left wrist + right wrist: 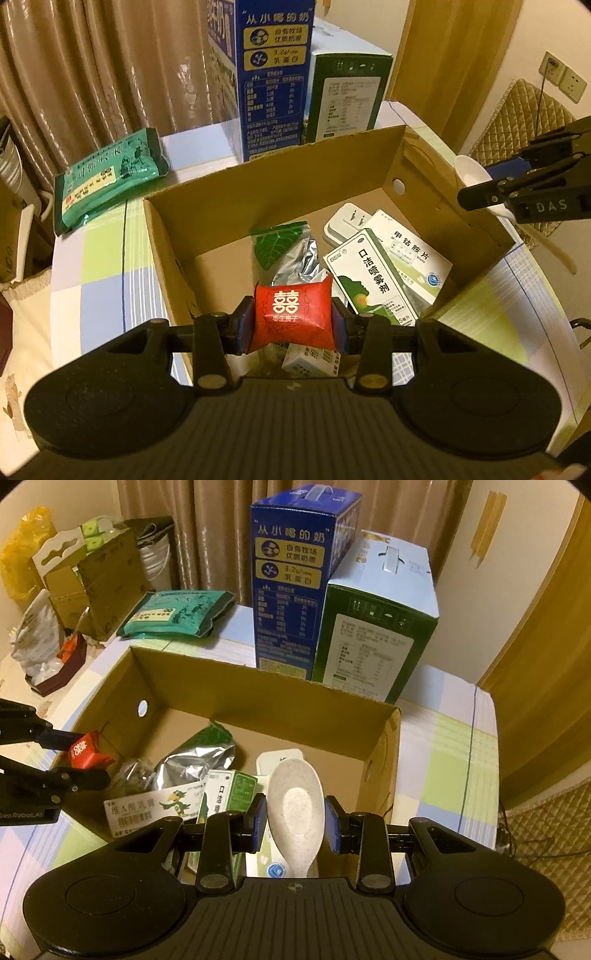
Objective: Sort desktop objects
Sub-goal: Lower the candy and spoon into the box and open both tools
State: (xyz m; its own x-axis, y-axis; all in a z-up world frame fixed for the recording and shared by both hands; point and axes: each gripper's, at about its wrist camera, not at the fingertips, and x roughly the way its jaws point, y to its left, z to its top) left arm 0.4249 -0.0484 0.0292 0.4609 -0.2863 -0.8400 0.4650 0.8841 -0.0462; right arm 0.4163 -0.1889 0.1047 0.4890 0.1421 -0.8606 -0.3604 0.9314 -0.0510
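My left gripper (pixel 292 320) is shut on a red candy packet (pixel 291 310) and holds it over the near side of an open cardboard box (pixel 280 177). It also shows in the right wrist view (pixel 79 762) with the red packet (pixel 86 755). My right gripper (pixel 295 819) is shut on a white speckled spoon (pixel 295 805) above the box's (pixel 258 686) near right part. The spoon (pixel 474 173) also shows in the left wrist view, in the right gripper (pixel 491 184). Inside the box lie medicine boxes (pixel 369 277), a foil pouch (pixel 192 760) and a white plug (pixel 345 223).
A blue milk carton (pixel 295 576) and a green-and-white carton (pixel 376 627) stand right behind the box. A green packet (pixel 107 181) lies at the back left on the checked tablecloth (pixel 443 760). Boxes and bags (pixel 74 590) crowd the far left.
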